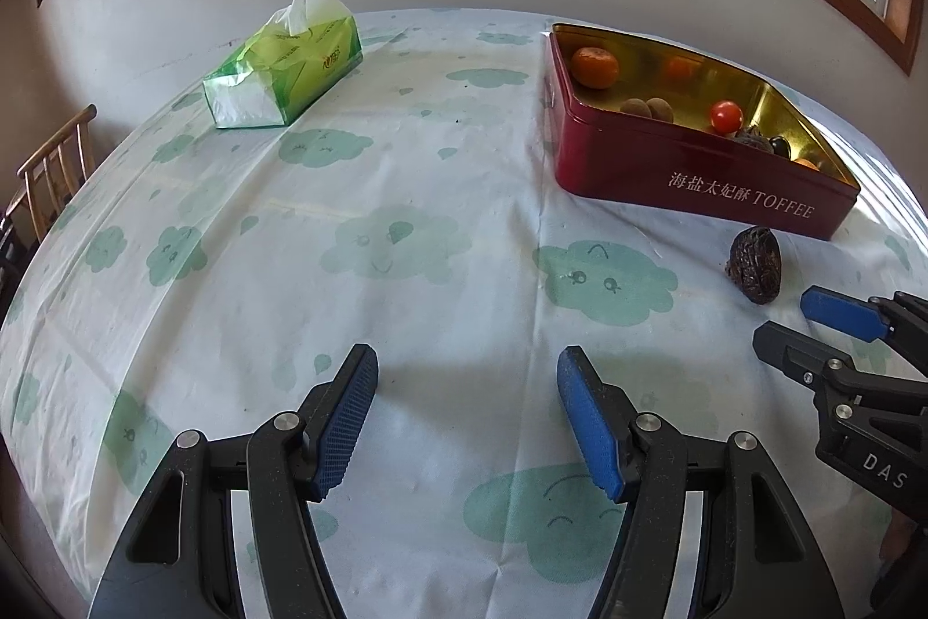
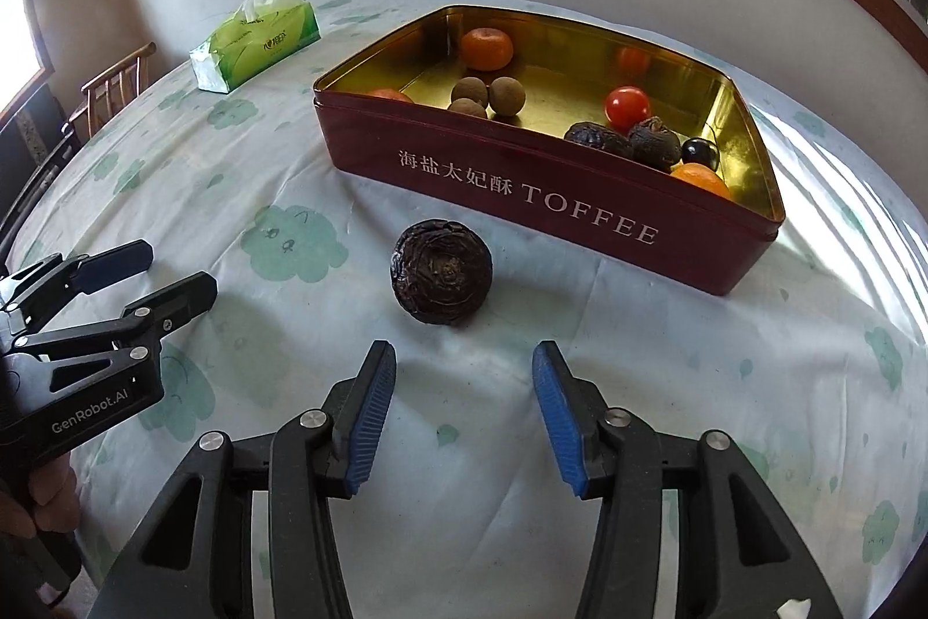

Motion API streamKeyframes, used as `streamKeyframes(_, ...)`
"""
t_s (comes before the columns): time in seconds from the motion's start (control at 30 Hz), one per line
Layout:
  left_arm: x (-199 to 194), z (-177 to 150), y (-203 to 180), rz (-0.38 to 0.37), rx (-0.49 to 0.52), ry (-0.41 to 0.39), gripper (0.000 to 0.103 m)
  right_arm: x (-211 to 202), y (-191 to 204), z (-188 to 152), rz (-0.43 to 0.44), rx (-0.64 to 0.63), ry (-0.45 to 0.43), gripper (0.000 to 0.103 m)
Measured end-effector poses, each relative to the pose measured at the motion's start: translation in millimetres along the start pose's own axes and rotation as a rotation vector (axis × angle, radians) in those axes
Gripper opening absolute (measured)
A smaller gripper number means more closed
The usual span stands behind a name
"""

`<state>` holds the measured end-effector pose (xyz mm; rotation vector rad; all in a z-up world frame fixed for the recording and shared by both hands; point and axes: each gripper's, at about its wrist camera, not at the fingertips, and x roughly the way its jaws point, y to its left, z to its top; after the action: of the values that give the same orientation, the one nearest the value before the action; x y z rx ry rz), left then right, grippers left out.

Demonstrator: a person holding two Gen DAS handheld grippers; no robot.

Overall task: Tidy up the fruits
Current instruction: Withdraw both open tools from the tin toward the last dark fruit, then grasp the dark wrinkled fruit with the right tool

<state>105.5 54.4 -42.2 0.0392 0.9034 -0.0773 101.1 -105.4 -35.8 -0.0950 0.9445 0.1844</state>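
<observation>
R gripper (image 2: 464, 404) jaws spread, empty, lined up on the dried fruit (image 2: 442, 272); L gripper (image 1: 467, 416) also spread, nothing in it.
Fruit sits on the cloth (image 2: 232, 189) just in front of the toffee tin (image 2: 551, 195), last one out afaict. My worry: it's round + wrinkly, an off-center pinch could roll it away or into the tin wall.

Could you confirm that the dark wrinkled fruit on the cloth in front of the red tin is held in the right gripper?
Not quite: the fruit lies free on the cloth in front of the tin; the right gripper is open and short of it, as the right wrist view shows.
</observation>
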Motion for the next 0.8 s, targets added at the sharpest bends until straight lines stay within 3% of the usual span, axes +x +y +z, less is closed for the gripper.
streamKeyframes(0.3, 1.9, 1.0, 1.4, 0.004, -0.004, -0.007, 0.067, 15.5, 5.8, 19.6, -0.003, 0.005, -0.019, 0.047)
streamKeyframes(0.5, 2.0, 0.5, 2.6, 0.003, -0.015, -0.005, 0.068, 16.2, 9.9, 21.2, -0.007, -0.007, -0.034, 0.035)
streamKeyframes(0.8, 1.9, 0.3, 3.4, 0.006, -0.017, -0.006, 0.069, 12.4, 9.3, 16.4, -0.007, -0.002, -0.029, 0.034)
